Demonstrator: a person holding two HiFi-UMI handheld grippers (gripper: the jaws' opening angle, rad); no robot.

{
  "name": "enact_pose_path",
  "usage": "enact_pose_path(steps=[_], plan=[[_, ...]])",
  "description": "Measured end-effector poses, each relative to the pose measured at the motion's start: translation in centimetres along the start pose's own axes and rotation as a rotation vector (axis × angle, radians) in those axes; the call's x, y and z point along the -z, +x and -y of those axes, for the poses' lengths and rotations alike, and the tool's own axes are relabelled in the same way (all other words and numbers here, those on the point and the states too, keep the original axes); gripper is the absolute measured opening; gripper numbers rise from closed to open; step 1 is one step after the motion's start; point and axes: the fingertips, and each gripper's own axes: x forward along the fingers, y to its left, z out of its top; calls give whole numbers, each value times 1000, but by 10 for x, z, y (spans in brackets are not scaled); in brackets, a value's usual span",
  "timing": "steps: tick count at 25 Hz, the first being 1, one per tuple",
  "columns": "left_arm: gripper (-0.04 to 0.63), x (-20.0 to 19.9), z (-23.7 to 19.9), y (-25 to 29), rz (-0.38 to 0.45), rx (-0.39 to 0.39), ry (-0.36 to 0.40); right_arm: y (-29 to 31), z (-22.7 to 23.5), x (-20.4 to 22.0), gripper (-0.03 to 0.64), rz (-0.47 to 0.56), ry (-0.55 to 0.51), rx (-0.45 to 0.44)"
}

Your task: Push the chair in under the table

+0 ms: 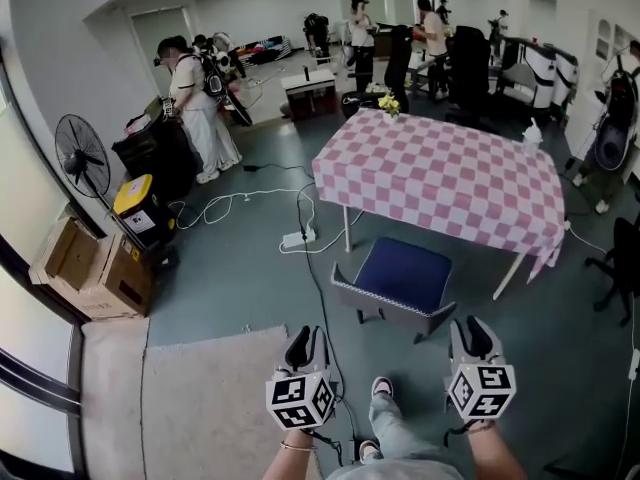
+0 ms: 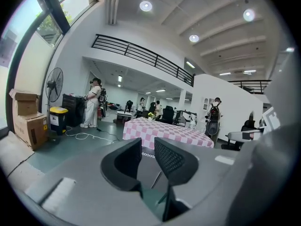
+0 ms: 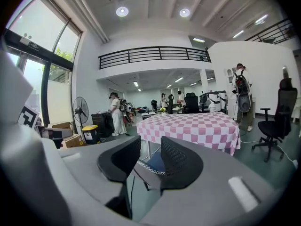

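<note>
grey-green floor ran through an open hall, with the table (image 1: 440, 183) in its pink-and-white checked cloth as the fixed mark. the chair (image 1: 403, 273), blue seat and grey back, stood just on the table's near side, its back toward the person, not yet under it. nearer than the chair and clear of it, the left gripper (image 1: 305, 346) had its jaws narrowly apart and the right gripper (image 1: 474, 338) had its jaws wider; both were empty. a shove on one side of the back alone would likely swing the chair into the table's white leg (image 1: 508, 276), and the hanging cloth might drag along. the power strip (image 1: 298, 238) and its cable at the table's left could catch a chair foot. no writing could be read: the label on the yellow-lidded bin (image 1: 138, 208), far left of the table, was too small, and the gripper cubes bore only square markers.
</note>
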Motion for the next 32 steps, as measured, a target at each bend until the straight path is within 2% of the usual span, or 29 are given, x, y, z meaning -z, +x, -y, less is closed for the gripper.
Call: enact_pose_path(steps=[10,17,23,32], plan=[[86,-53,-16,150,-16,13,49,142,20,-41,118,-2,33,-14],[86,-69,-8,217,-38,30,71,206,47,-52,118,-21,72,-18],[86,-71,-6,246,-76,27,94,229,56,-47,118,-46,110,-19],[86,-58,8,272,-132,139,132,225,53,-31,118,-78,135,45]])
